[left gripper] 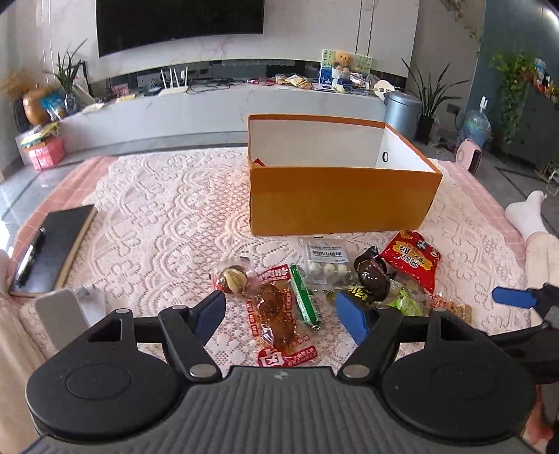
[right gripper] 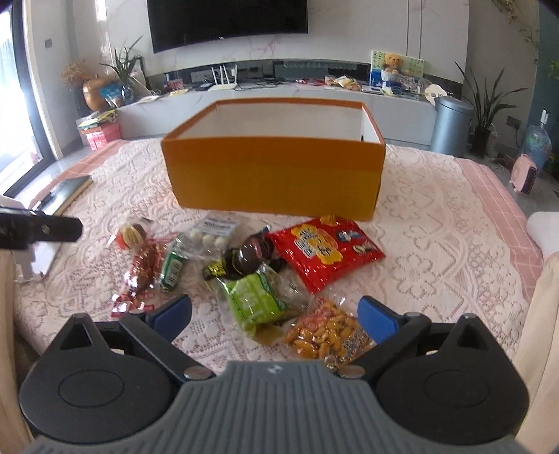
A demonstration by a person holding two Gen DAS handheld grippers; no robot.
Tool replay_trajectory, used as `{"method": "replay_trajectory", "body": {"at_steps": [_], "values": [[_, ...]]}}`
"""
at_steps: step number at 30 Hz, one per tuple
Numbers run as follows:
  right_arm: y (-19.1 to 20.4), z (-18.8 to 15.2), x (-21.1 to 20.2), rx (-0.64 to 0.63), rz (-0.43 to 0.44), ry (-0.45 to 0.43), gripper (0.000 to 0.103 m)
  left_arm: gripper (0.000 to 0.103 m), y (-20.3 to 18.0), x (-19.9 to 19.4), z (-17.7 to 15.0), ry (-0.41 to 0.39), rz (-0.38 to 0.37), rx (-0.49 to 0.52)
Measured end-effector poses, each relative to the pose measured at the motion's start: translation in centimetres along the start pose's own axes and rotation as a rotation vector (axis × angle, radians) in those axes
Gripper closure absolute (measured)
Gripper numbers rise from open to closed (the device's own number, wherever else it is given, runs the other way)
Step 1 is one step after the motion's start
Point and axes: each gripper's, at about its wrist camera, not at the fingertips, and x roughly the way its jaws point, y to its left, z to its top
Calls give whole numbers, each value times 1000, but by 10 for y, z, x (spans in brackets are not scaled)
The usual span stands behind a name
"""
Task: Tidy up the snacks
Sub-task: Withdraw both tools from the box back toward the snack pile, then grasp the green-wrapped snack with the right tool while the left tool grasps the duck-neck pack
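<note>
The left gripper (left gripper: 281, 314) hangs with its blue pads spread wide, nothing between them but a clear packet of reddish-brown meat (left gripper: 276, 314) lying flat on the cloth below. The right gripper (right gripper: 274, 314) is likewise spread apart and empty, above a green packet (right gripper: 258, 300) and an orange-snack bag (right gripper: 325, 331). Beyond them the snacks lie in a loose cluster — a red bag (right gripper: 325, 253), a dark wrapped piece (right gripper: 246, 258), a pack of white balls (right gripper: 215, 235), a green stick (left gripper: 305, 297). Just behind sits the open orange box (right gripper: 276, 178), white inside. All rests on a white lace cloth (right gripper: 436, 244) over pink checked fabric (right gripper: 489, 195). Farther off: a long pale TV console (right gripper: 394, 104), a wall-mounted television (right gripper: 227, 21), potted plants (right gripper: 485, 104) and a grey bin (right gripper: 450, 125).
</note>
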Motion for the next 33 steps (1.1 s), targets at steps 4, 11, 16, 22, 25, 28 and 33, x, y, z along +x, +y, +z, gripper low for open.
{"method": "replay_trajectory", "body": {"at_steps": [4,11,16,22,25,28,33], "values": [[-4,-5,11,19,14,31,5,18,7,12,-1,43,-49,-45],[-12,-10,34,44,5,83,5,18,9,40,-10,125,-37,-64],[-9,-10,41,21,27,73,7,18,9,61,-16,159,-10,-67],[7,-7,46,-76,43,13,13,18,6,83,-22,177,-6,-44],[9,-3,52,-74,46,10,19,18,9,91,-26,170,-21,-54],[11,-2,60,-71,58,14,20,18,13,99,-28,174,-6,-69],[11,0,74,-55,71,28,21,18,14,110,-31,176,-5,-89]]}}
